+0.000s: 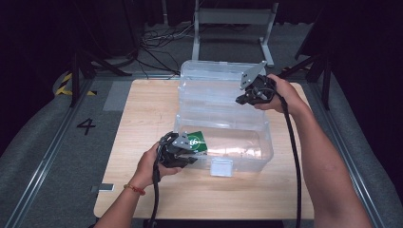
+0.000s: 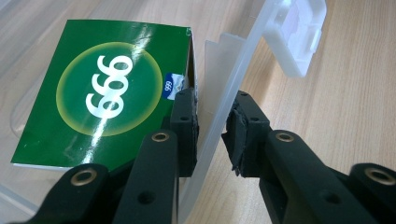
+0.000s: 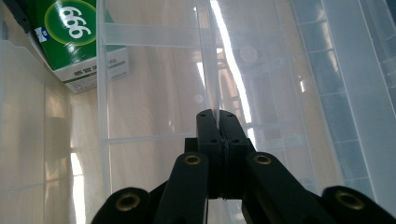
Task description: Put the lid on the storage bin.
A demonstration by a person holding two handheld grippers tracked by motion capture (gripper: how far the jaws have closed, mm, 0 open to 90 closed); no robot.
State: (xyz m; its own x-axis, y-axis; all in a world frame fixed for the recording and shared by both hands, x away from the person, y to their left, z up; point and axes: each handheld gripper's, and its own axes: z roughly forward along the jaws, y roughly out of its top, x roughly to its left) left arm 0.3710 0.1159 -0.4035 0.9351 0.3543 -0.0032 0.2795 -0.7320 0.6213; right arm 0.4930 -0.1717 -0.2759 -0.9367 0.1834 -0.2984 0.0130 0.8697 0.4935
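A clear plastic storage box (image 1: 247, 159) stands on the wooden table with its lid (image 1: 209, 88) raised upright at the back. A green carton marked 999 (image 1: 197, 141) lies inside at the box's left end, also seen as the green carton (image 2: 102, 88) and the green carton (image 3: 74, 32). My left gripper (image 2: 212, 121) is open, its jaws straddling the box's clear wall (image 2: 233, 70), one inside beside the carton and one outside. In the high view the left gripper (image 1: 190, 152) sits at the box's front left corner. My right gripper (image 3: 218, 116) is shut on the lid's thin edge, and this right gripper (image 1: 242, 99) is at the lid's right side.
The box's white latch (image 1: 222, 167) hangs at the front wall and appears as the latch (image 2: 299, 32) beyond my left jaws. Bare wooden table (image 1: 142, 109) lies left of and in front of the box. Dark stands and cables sit on the floor beyond the table.
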